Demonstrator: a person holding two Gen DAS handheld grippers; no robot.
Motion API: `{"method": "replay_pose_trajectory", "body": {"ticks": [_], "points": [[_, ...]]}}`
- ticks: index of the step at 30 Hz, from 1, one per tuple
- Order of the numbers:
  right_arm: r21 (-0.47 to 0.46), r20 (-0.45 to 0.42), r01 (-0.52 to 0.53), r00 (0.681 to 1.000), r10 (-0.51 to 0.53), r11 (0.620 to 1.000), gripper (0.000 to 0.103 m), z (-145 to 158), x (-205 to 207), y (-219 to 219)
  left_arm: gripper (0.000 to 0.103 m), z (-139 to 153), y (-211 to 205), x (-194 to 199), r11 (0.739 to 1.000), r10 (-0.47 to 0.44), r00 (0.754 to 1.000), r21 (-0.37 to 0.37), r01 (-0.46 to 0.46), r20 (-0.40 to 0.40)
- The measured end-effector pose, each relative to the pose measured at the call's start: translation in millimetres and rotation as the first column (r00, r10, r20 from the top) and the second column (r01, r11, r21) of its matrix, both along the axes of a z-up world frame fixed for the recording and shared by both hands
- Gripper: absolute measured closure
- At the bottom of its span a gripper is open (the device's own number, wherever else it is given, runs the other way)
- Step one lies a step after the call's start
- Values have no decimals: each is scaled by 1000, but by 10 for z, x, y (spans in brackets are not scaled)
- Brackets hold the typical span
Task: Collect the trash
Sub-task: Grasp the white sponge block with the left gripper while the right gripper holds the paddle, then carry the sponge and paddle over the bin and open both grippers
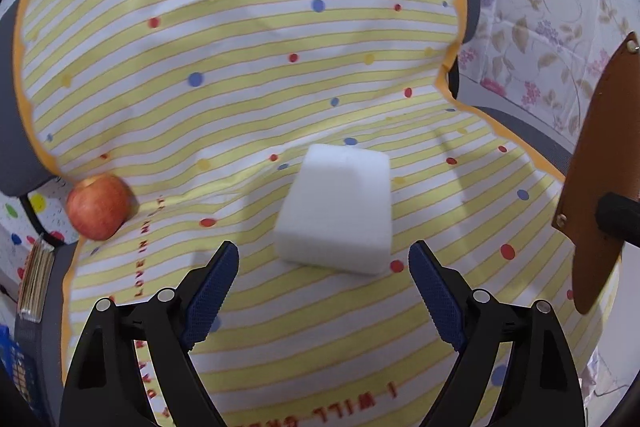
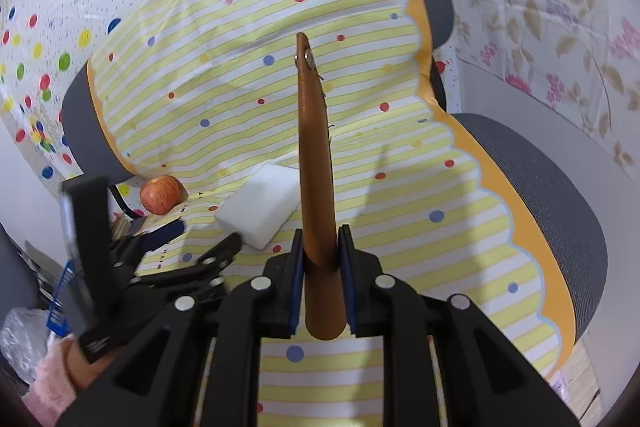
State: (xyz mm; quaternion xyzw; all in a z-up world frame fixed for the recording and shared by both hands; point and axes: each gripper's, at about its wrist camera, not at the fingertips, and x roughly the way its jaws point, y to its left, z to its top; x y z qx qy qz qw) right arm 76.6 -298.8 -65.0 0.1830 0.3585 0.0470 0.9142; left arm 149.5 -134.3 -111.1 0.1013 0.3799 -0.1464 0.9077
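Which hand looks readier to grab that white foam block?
Left. The left hand-held gripper is open, right before the white foam block; the right hand-held gripper already clamps a brown leather sheath.

A yellow-and-white striped cloth (image 1: pixel 240 39) with red and blue dots carries a white block (image 1: pixel 336 211), a red apple (image 1: pixel 98 207) and a brown, perhaps leather, sheath (image 2: pixel 318 183).

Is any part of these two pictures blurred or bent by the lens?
Left wrist view: the stripes of the cloth curve strongly toward the edges, and the white block looks slightly soft. Right wrist view: the left gripper is smeared by motion, while the brown sheath held by the right gripper is sharp.
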Motion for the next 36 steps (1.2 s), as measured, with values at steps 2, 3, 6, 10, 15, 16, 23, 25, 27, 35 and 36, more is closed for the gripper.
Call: {"method": "replay_pose_trajectory", "body": {"ticks": [2,3,6,10,15,16,23,25,27,35,36], "points": [[7,-1,5,1000,-5,1000,86,-13,-41,-33,17,-37,-77,58,1000,-9,1000,19,10,-9],[12,-2,6,1000,-6,1000,86,-19,-51,-53,19,-63,-119,103,999,-15,1000,31,15,-20],[22,-3,9,1000,-9,1000,86,-34,-102,-98,35,-99,-138,184,999,-18,999,38,20,-41],[30,0,16,1000,-16,999,86,-32,-201,-137,49,-53,-43,132,1000,-29,999,-2,29,-46],[22,29,18,999,-19,1000,86,71,-409,-101,52,175,179,-269,995,-39,999,-92,39,0],[21,34,17,999,-18,1000,86,88,-450,-94,52,236,245,-384,992,-42,999,-123,42,6],[3,37,26,999,-26,1000,86,77,-808,-35,52,445,396,-1102,976,-81,995,-195,92,64],[-2,29,31,999,-31,1000,86,43,-908,-35,52,441,361,-1297,974,-100,992,-197,114,79],[-13,22,41,999,-41,999,86,10,-1043,-38,52,407,286,-1478,971,-130,987,-190,146,95],[-68,12,139,990,-139,988,86,-14,-1680,-234,51,145,-201,-2015,931,-304,951,-193,310,62],[-73,10,160,987,-160,984,86,-22,-1782,-284,51,113,-274,-2069,923,-331,942,-189,335,55]]}}
